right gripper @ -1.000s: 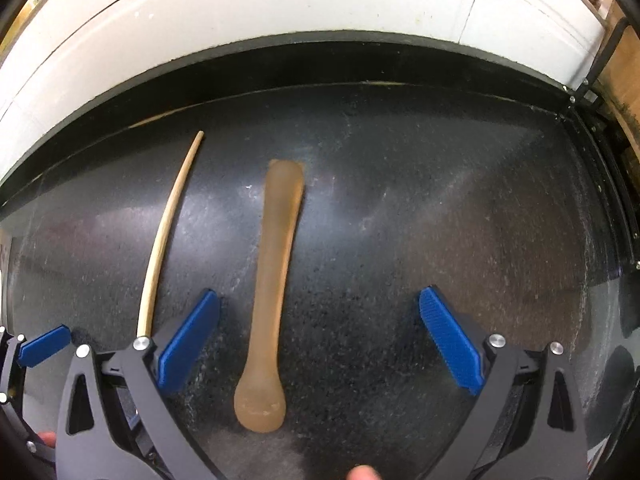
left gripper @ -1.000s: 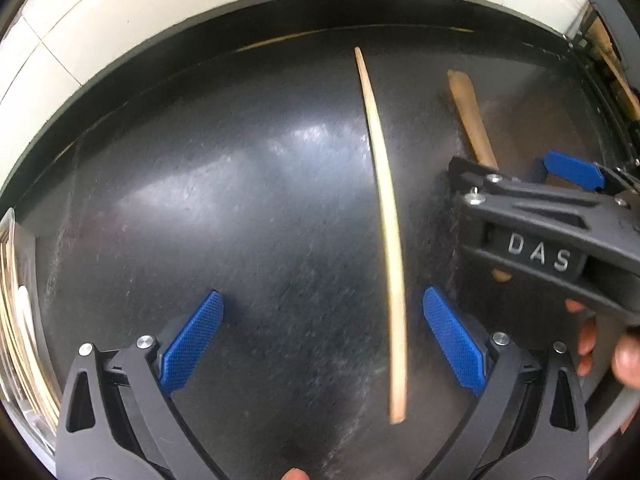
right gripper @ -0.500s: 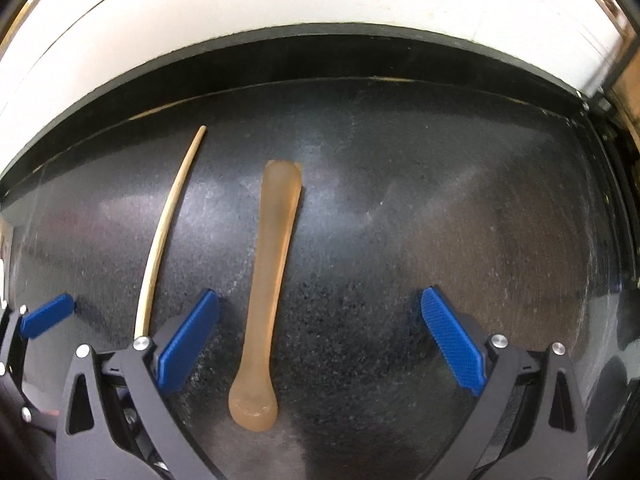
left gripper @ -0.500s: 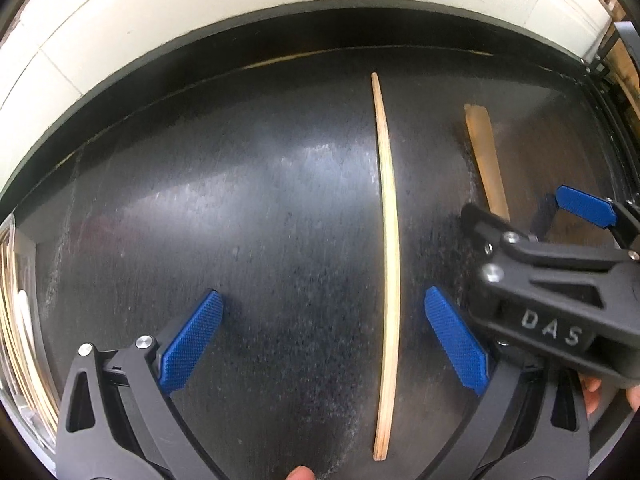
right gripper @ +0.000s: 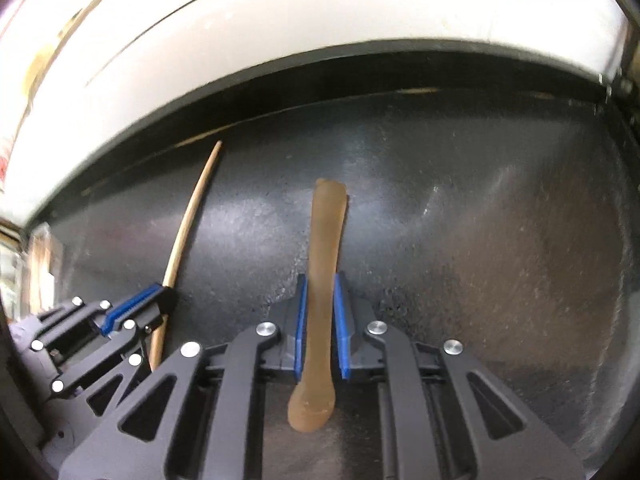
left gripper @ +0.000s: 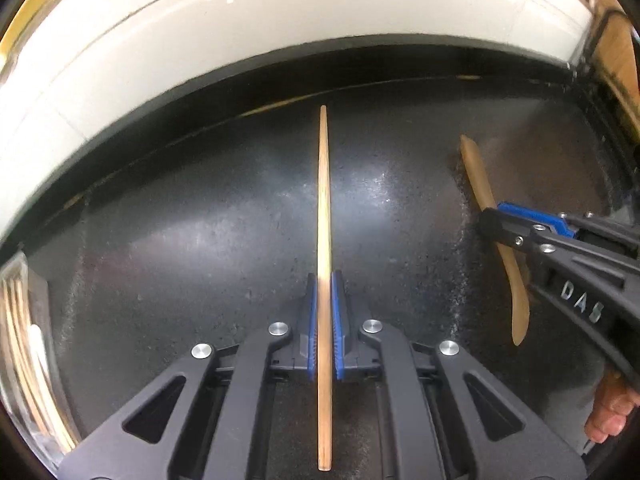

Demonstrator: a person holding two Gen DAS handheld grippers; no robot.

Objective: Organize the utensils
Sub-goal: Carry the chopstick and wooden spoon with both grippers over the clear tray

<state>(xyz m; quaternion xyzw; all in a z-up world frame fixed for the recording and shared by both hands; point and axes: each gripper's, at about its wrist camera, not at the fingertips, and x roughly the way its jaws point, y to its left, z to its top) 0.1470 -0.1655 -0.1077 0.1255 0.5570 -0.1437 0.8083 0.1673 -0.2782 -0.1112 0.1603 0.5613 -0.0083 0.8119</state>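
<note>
Both grippers, spread wide a moment ago, have just been closing and are now each pinching a utensil.

Left gripper (left gripper: 325,280): black frame, blue ribbed pads, pointing steeply down. Its jaws are pressing together on the thin pale wooden stick (left gripper: 324,216), a long tapered chopstick-like rod. The stick is running lengthwise between the pads, its pointed tip reaching away toward the back of the surface and its blunt end extending back under the gripper body.

Right gripper (right gripper: 320,280): same build, also angled steeply down. Its jaws are clamping the narrow neck of the brown translucent flat spatula (right gripper: 325,240), a slim amber-coloured utensil. The squared end is pointing away from the camera; the rounded, wider end is sitting below the pads, close to the gripper body.

Arrangement: the two grippers are working side by side, the right one appearing at the right edge of the left wrist view, with fingers of a person's hand (left gripper: 610,412) showing behind it.

Black speckled glossy surface (left gripper: 180,240): lying beneath both utensils; whether either utensil is touching it cannot be told.

White tiled wall (left gripper: 240,32): standing behind the surface, along its far edge.

Clear container (left gripper: 20,360): sitting at the far left edge of the left wrist view, blurred, with pale stick-like contents.
</note>
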